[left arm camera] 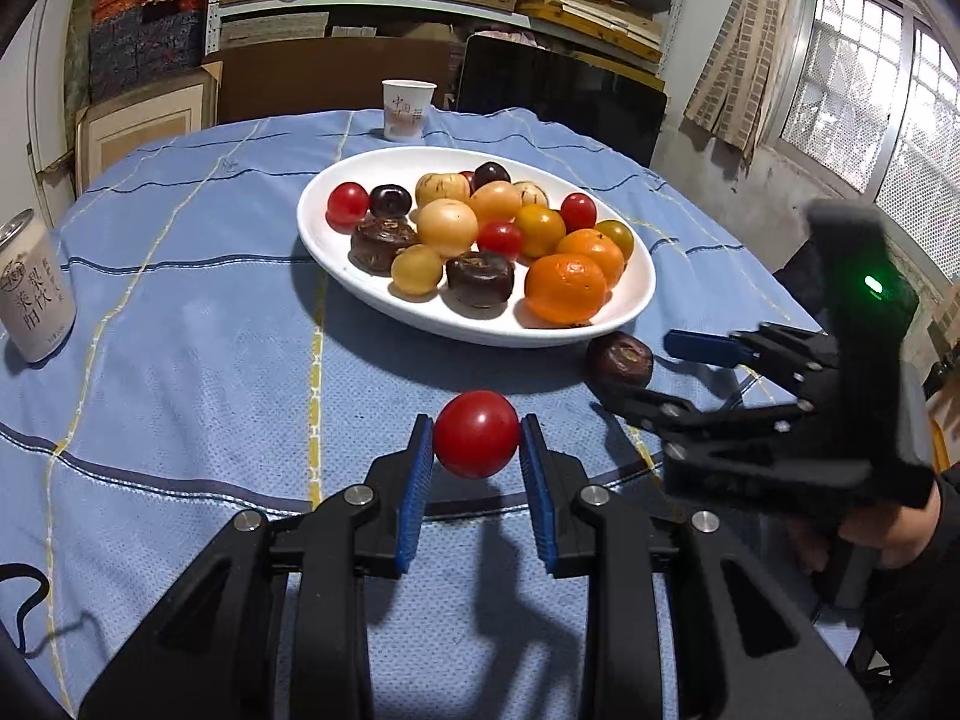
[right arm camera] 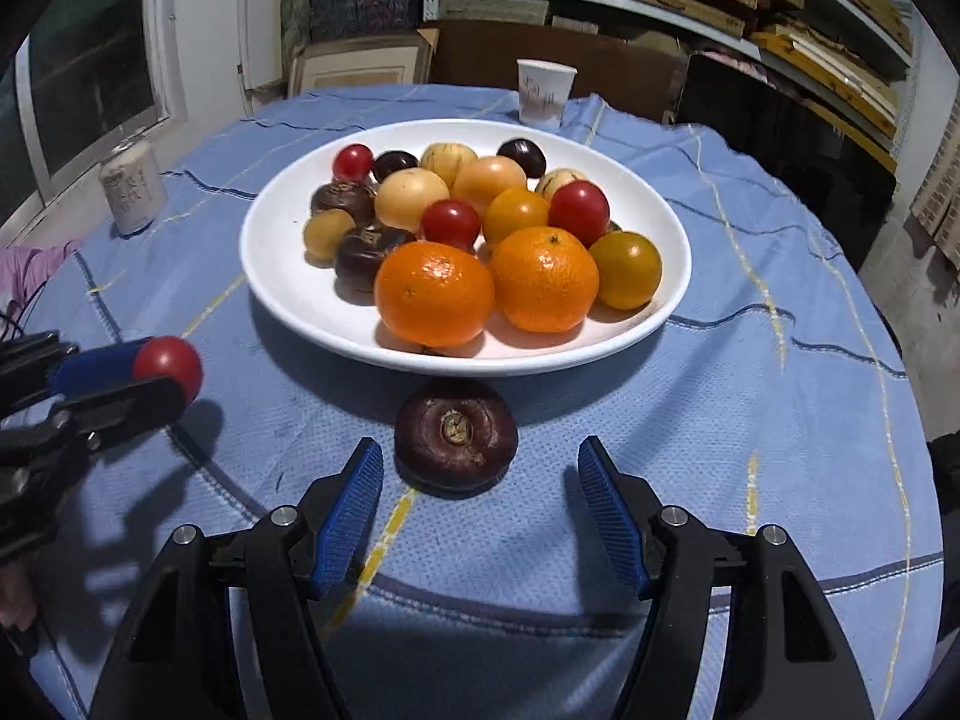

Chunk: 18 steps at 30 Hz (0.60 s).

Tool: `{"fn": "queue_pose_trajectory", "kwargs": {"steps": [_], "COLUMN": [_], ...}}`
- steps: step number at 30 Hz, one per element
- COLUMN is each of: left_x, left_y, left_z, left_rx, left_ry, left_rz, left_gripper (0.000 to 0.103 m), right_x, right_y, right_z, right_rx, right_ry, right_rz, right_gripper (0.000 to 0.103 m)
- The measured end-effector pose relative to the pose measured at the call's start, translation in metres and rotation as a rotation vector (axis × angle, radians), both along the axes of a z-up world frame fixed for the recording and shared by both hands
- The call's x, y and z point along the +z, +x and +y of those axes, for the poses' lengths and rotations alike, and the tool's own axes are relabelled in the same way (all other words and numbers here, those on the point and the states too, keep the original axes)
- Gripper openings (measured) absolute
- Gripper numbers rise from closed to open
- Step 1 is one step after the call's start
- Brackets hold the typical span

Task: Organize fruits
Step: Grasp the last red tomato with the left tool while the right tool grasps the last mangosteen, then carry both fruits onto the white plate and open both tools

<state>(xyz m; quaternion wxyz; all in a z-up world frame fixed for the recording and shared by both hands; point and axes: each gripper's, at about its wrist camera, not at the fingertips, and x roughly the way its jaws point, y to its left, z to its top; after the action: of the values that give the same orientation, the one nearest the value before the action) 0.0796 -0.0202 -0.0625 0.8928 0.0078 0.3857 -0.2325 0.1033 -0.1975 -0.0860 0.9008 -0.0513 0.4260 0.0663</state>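
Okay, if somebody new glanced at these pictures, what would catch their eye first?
Probably the white plate heaped with fruit mid-table, two oranges at its near edge. Then the red tomato pinched in the left tool, and the dark brown fruit lying on the cloth before the open right tool.

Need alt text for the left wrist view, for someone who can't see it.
The left gripper is shut on a red tomato above the blue tablecloth. Beyond sits a white plate of mixed fruit; the right gripper, jaws open, reaches toward a dark brown fruit beside the plate.
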Motion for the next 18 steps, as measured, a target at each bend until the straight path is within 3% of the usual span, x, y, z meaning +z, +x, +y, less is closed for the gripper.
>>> {"fn": "queue_pose_trajectory", "kwargs": {"steps": [4,8,13,18], "left_x": [-0.001,0.003,0.014,0.035], "left_y": [0.002,0.0,-0.002,0.023], "left_z": [0.003,0.005,-0.002,-0.017], "left_rx": [0.0,0.0,-0.033,-0.045], "left_ry": [-0.014,-0.03,-0.003,0.066], "left_rz": [0.013,-0.002,-0.036,-0.09], "left_gripper": [0.028,0.028,0.028,0.028], "right_x": [-0.001,0.006,0.038,0.079], "right_y": [0.002,-0.012,-0.027,0.007], "right_z": [0.0,0.003,-0.014,-0.033], "right_rx": [0.016,0.046,0.052,0.021], "right_ry": [0.066,0.081,0.138,0.199], "right_rz": [0.025,0.019,-0.05,-0.084], "right_gripper": [0.042,0.042,0.042,0.042]}}
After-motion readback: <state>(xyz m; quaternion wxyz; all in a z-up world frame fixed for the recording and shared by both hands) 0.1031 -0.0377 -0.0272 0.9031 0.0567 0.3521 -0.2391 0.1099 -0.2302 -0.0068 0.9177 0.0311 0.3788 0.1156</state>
